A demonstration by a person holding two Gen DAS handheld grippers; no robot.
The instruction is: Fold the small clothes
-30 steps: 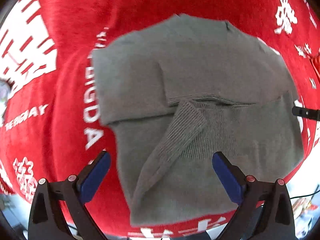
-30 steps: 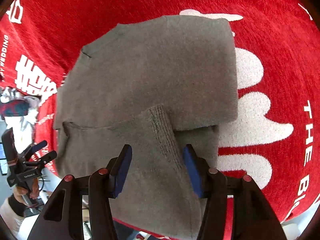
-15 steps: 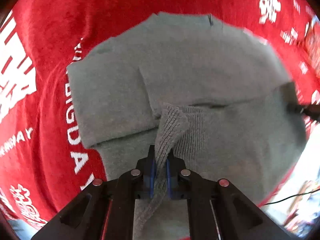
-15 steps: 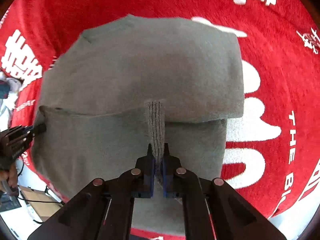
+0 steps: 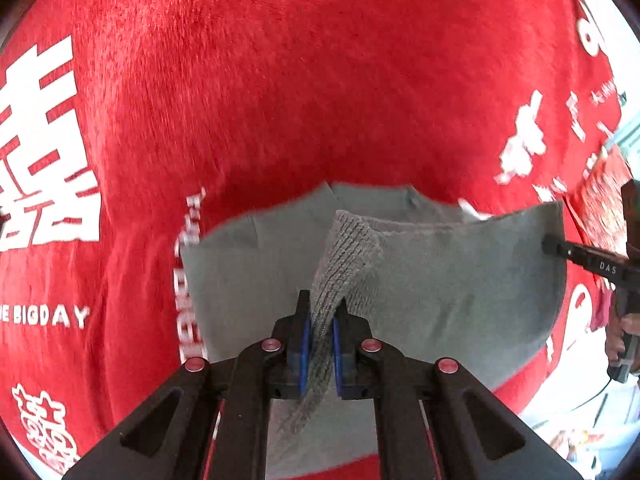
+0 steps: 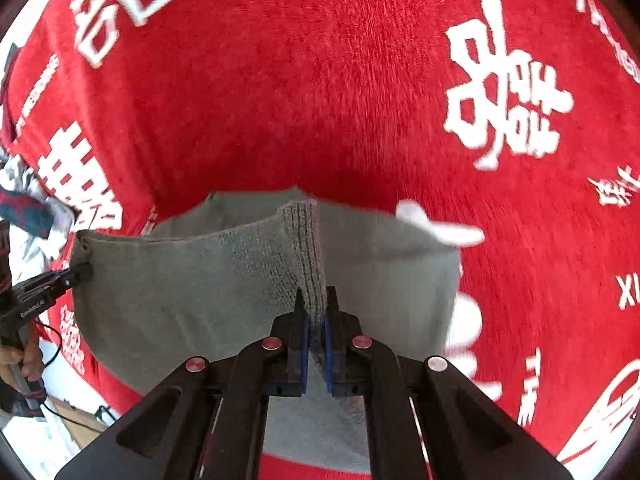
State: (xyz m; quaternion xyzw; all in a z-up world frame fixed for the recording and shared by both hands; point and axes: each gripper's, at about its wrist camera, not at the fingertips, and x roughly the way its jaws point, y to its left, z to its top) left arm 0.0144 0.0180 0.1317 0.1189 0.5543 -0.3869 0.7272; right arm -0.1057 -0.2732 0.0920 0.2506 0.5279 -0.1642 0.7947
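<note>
A small grey knit sweater point(image 5: 460, 280) lies on a red cloth, its near ribbed hem lifted. My left gripper point(image 5: 320, 312) is shut on the ribbed hem at one corner. My right gripper point(image 6: 314, 304) is shut on the ribbed hem point(image 6: 304, 248) at the other corner. The hem is stretched between the two and raised, hiding the sweater's body behind it. The sweater shows in the right wrist view point(image 6: 168, 292) too. Each view shows the other gripper's tip at the far hem corner: right gripper point(image 5: 560, 250), left gripper point(image 6: 78, 274).
The red plush cloth point(image 5: 280, 80) with white characters and lettering covers the table and stretches far ahead point(image 6: 320, 80). The table's near edge, with clutter and cables, shows at the lower right of the left wrist view point(image 5: 580, 420) and the lower left of the right wrist view point(image 6: 48, 420).
Both grippers closed on the ribbed hem, then lifted it and carried it forward. The sweater's body, fully visible before, is now mostly hidden behind the raised hem.
</note>
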